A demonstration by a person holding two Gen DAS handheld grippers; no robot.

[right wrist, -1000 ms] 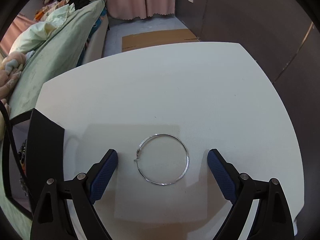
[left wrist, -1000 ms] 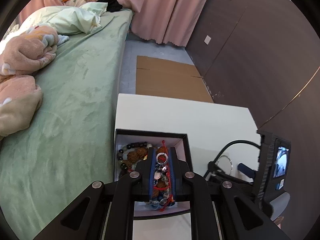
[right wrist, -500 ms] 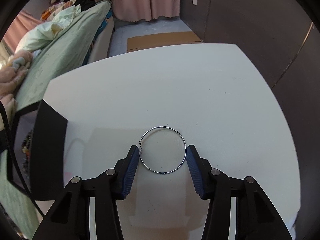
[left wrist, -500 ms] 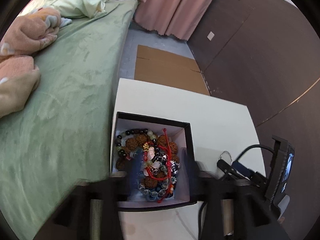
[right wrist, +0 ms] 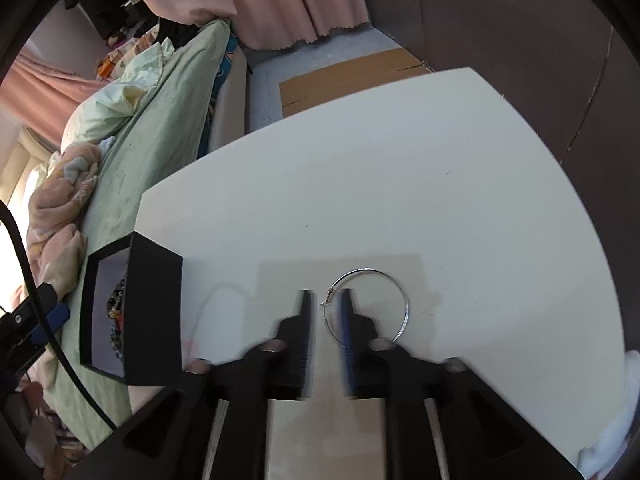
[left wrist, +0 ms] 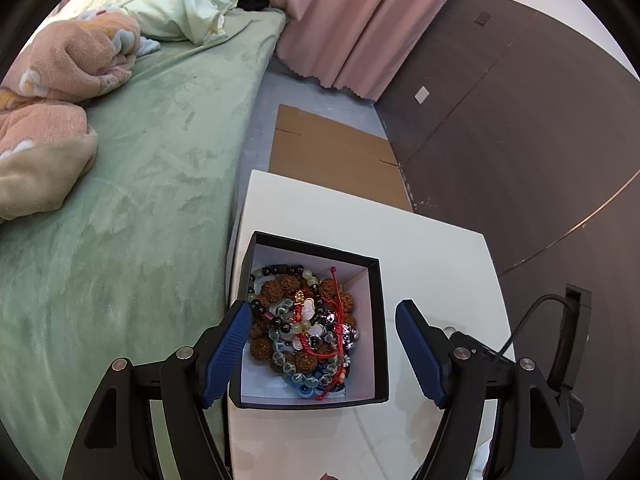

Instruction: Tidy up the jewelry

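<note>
A black box [left wrist: 382,320] with a white inside stands on the white table [left wrist: 432,248] and holds a heap of beaded bracelets [left wrist: 308,324] with red cords. My left gripper [left wrist: 322,344] is open above the box, its blue fingers either side of it, empty. In the right wrist view a thin silver hoop [right wrist: 402,300] lies on the table [right wrist: 400,180]. My right gripper [right wrist: 326,308] is blurred and closing on the hoop's left edge by its clasp, with a narrow gap still between the jaws. The box [right wrist: 152,308] stands to its left.
A bed with a green cover [left wrist: 140,184] and pink blankets runs along the table's left side. Cardboard [left wrist: 332,160] lies on the floor beyond the table, by a dark wall and pink curtains. A black cable [right wrist: 48,320] crosses the right wrist view's left edge.
My left gripper let the bracelets fall into the box, opened wide and lifted. My right gripper closed from wide open to nearly shut around the hoop's left edge.
</note>
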